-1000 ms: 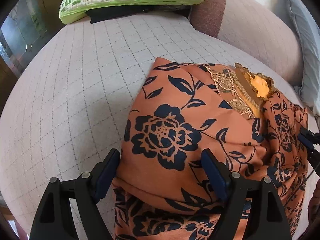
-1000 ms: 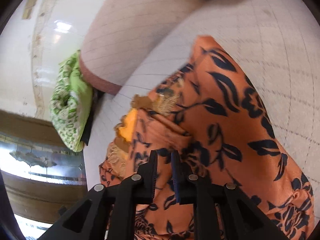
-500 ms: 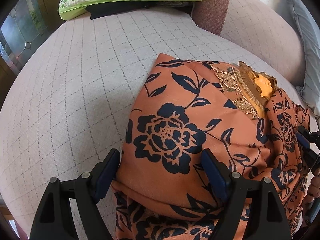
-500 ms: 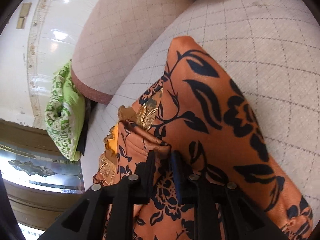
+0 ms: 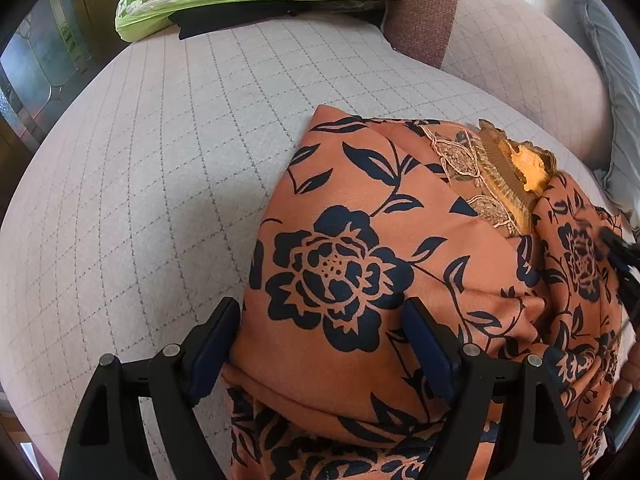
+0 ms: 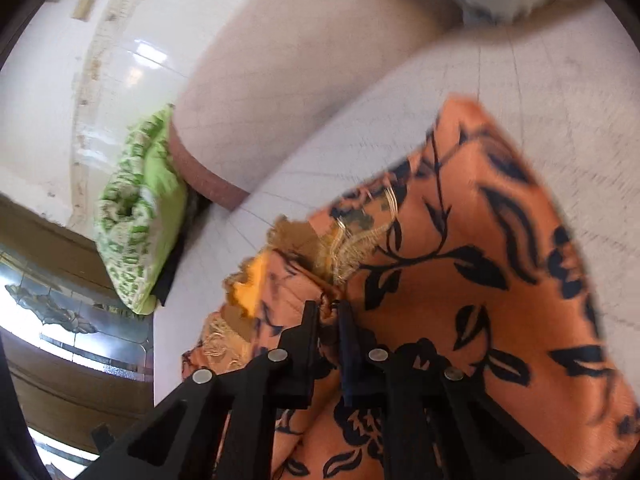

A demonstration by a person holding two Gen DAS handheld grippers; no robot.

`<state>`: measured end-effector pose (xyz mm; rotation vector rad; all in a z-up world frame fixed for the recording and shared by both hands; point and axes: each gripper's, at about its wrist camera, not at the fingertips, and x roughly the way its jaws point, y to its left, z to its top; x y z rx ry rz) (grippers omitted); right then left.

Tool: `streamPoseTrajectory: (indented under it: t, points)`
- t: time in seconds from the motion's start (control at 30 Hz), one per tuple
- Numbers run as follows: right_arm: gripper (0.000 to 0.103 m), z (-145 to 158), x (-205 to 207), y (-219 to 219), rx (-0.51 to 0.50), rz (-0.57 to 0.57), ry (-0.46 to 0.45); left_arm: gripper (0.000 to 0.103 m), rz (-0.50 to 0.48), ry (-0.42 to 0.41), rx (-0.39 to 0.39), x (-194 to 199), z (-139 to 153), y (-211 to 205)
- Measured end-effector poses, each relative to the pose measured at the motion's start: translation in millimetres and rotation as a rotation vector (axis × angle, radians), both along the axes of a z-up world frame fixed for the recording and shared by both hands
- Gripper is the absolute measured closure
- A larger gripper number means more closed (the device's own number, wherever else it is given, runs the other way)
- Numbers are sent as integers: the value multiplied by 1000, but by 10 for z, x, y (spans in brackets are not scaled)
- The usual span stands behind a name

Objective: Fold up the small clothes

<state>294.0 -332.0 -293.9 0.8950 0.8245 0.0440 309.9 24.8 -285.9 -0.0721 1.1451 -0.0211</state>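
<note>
left gripper (image 5: pixel 322 330): fingers spread over the orange floral-print fabric garment (image 5: pixel 360 248) | right gripper (image 6: pixel 329 316): fingers pinching a garment fold; garment lies on grey checked sofa cushion (image 5: pixel 160 160)

Each gripper (image 5: pixel 322 336) (image 6: pixel 329 312) is black plastic with navy pads and silver screws.

The right hand-held gripper (image 6: pixel 329 312) pinches a fold of the orange floral garment (image 6: pixel 480 280) on the sofa seat (image 6: pixel 560 80).
</note>
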Motion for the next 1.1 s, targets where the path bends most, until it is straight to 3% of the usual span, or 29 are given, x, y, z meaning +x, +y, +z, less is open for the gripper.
streamPoseTrajectory:
  t: [0.2,0.3,0.4,0.5,0.6,0.7,0.77,0.97,1.1]
  points:
    - [94,493,-644,-257,-105,-36,-104,20,-16,-10,5,-52,28,11]
    - [94,528,-1007,-378,-170,-49,-72,20,-47,-12,23,-104,20,-50]
    - [94,293,-1231,-432,-234,-19,22,20,-103,-9,79,-174,-19,-146]
    - [89,-160,-1198,-456,-165,33,235,19,-151,-25,126,-275,-22,-185]
    - [86,-27,-1189,-531,-157,31,252,16,-187,-28,132,-395,-28,-137]
    - [86,191,-1207,-583,-223,8,230,16,-179,-15,75,-453,-8,-19]
    - [87,366,-1231,-599,-249,-22,161,16,-144,-21,13,-460,72,87]
    - [87,570,-756,-281,-262,104,95,16,-109,-170,-52,-521,380,142]
    - [87,411,-438,-72,-163,196,113,16,-121,-123,-51,-412,279,2]
